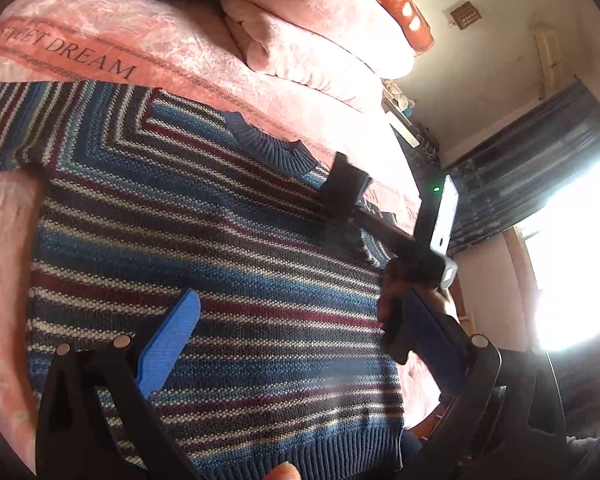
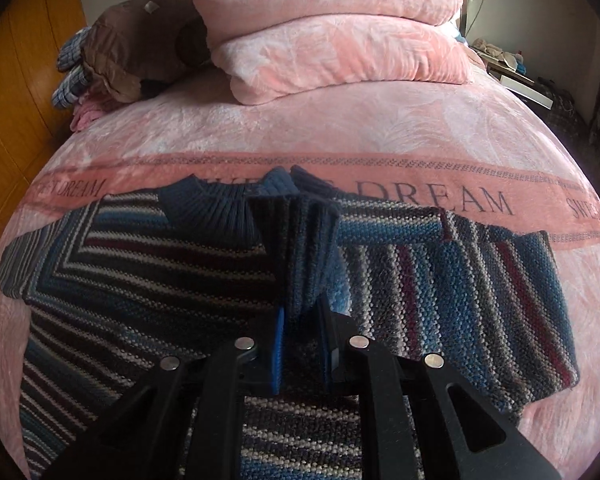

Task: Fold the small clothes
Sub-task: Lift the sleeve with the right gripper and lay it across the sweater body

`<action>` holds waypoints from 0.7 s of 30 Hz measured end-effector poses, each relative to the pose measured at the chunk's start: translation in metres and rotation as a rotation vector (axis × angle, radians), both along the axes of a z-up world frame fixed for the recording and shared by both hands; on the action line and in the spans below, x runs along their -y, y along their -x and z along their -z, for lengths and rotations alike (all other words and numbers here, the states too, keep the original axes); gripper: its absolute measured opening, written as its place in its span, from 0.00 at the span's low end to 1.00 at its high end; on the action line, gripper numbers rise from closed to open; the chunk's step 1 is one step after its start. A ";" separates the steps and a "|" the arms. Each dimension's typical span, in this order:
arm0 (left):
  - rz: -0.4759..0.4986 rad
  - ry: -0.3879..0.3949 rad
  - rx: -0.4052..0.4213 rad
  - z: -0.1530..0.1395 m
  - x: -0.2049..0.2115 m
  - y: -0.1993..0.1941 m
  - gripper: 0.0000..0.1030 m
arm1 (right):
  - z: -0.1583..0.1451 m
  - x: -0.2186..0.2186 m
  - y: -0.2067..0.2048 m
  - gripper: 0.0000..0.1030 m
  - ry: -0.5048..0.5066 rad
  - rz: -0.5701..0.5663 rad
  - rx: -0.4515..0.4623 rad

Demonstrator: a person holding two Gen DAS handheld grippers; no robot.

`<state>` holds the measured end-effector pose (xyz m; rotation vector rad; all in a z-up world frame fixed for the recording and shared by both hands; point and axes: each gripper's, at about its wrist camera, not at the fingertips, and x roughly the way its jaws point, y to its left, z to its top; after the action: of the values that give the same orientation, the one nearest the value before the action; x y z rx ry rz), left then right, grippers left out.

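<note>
Folding has only just begun, by the look of it. A small striped sweater [image 1: 204, 248] lies spread face-up on the pink bed cover [image 2: 340, 132], its blue ribbed collar [image 2: 216, 208] pointing toward the stacked pink pillows [image 2: 332, 40] at the head of the bed. Its body is flat and its hem lies near the person holding the tools.

The right gripper [image 2: 302, 344] has its jaws drawn narrow on a pinched ridge of knit just beside the collar, at the shoulder, and that bunch of fabric stands up between the blue pads. The sleeve [image 2: 480, 280] on that side lies out across the cover, not yet brought over the body. The far sleeve is also stretched outward, untouched.

The left gripper [image 1: 296, 344] hovers over the lower chest with its jaws wide, nothing between them. I cannot tell if its blue pads touch the knit.

So, judging from this, no fold is finished: the first side fold is being started at the shoulder, and the other sleeve, the second side and the bottom-to-top fold are all left. A heap of brown and checked clothes [image 2: 132, 64] sits well apart near the pillows, perhaps waiting.
</note>
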<state>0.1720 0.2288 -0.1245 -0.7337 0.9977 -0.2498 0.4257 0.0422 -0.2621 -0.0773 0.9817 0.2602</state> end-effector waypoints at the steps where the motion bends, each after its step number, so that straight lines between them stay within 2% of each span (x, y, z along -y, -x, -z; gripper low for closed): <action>1: 0.006 0.027 -0.009 0.006 0.000 -0.008 0.97 | 0.009 -0.007 0.002 0.15 0.024 -0.019 -0.010; 3: 0.009 0.109 -0.031 0.020 -0.001 -0.024 0.97 | 0.023 -0.016 0.006 0.27 0.043 -0.046 -0.037; 4: 0.006 0.154 -0.046 0.028 -0.001 -0.032 0.97 | 0.028 -0.017 0.008 0.32 0.022 -0.063 -0.058; 6: -0.003 0.250 -0.086 0.046 0.001 -0.051 0.97 | 0.025 -0.014 0.019 0.43 -0.035 -0.085 -0.066; 8: -0.012 0.346 -0.129 0.066 0.005 -0.072 0.97 | 0.012 0.000 0.034 0.52 -0.084 -0.055 -0.055; 11: -0.034 0.447 -0.189 0.092 0.019 -0.103 0.97 | -0.003 0.038 0.066 0.53 -0.244 0.069 -0.067; 14: -0.034 0.476 -0.233 0.115 0.041 -0.134 0.97 | -0.002 0.081 0.099 0.54 -0.420 0.239 -0.062; 16: -0.044 0.431 -0.277 0.129 0.056 -0.152 0.97 | 0.011 0.101 0.117 0.55 -0.514 0.338 -0.058; 18: -0.051 0.410 -0.319 0.142 0.069 -0.166 0.97 | 0.027 0.105 0.126 0.55 -0.543 0.358 -0.062; 21: -0.056 0.355 -0.360 0.151 0.080 -0.183 0.97 | 0.044 0.101 0.126 0.55 -0.535 0.309 -0.076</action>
<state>0.3551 0.1492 -0.2753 -1.1571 1.2881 -0.2542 0.2998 -0.0585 -0.3059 0.5718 0.9562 0.2347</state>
